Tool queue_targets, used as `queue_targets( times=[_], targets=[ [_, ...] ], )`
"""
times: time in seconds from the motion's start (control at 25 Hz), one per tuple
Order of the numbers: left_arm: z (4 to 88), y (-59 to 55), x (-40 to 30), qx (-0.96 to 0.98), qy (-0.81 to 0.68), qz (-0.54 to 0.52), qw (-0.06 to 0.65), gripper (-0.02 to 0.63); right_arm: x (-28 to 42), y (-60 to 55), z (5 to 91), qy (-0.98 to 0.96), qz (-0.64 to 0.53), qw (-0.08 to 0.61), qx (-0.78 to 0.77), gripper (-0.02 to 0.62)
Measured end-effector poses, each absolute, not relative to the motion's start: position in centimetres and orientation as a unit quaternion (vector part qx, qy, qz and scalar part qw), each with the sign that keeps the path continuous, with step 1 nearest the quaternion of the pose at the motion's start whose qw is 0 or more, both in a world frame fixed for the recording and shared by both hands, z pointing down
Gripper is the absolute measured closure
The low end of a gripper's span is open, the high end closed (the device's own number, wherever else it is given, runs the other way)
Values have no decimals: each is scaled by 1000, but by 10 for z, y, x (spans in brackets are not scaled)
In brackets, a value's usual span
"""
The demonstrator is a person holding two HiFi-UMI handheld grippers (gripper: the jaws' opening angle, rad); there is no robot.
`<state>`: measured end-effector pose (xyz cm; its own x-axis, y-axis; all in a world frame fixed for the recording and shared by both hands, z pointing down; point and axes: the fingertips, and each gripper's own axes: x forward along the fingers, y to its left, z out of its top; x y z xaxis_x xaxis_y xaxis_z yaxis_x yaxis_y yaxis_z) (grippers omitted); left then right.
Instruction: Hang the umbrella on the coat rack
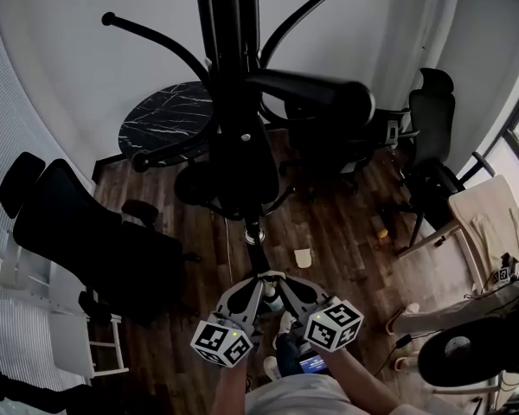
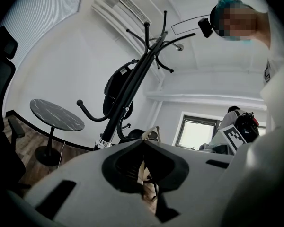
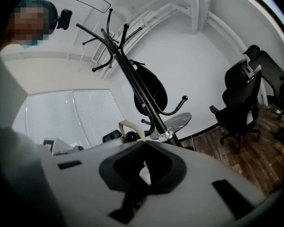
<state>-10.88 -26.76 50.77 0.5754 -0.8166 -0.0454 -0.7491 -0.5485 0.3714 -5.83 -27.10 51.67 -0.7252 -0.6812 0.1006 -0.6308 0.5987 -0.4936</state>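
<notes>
The black coat rack (image 1: 235, 76) rises close in front of me, its hooked arms spreading at the top; it also shows in the left gripper view (image 2: 132, 82) and the right gripper view (image 3: 141, 96). A black bulky thing (image 1: 233, 167) hangs on its pole. My left gripper (image 1: 265, 277) and right gripper (image 1: 278, 277) meet tip to tip just before the pole's foot. A beige curved umbrella handle (image 2: 153, 133) (image 3: 126, 125) pokes out right at the tips of the left gripper (image 2: 143, 140) and the right gripper (image 3: 143, 141). Both look shut on it. The umbrella's body is hidden below.
A round dark marble table (image 1: 166, 116) stands behind the rack. Black office chairs sit at the left (image 1: 78, 240) and back right (image 1: 431, 137). A beige chair (image 1: 493, 219) and a window are at the right. The floor (image 1: 337, 249) is dark wood.
</notes>
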Motion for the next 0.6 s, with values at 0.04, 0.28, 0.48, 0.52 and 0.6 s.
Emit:
queue_targets(
  times=[0.04, 0.28, 0.48, 0.52, 0.6],
  targets=[
    [510, -269, -108, 873, -448, -107, 160, 585, -58, -272, 519, 893, -256, 46, -367, 583],
    [518, -272, -109, 869, -453, -101, 170, 585, -60, -277, 528, 894, -258, 30, -365, 583],
    [525, -274, -108, 868, -455, -94, 176, 585, -60, -283, 534, 894, -260, 23, -364, 583],
    [526, -275, -109, 867, -455, -93, 178, 585, -61, -283, 535, 894, -260, 22, -364, 583],
    [528, -277, -110, 867, -456, -90, 181, 584, -63, -285, 537, 894, -261, 20, -364, 583]
  ],
)
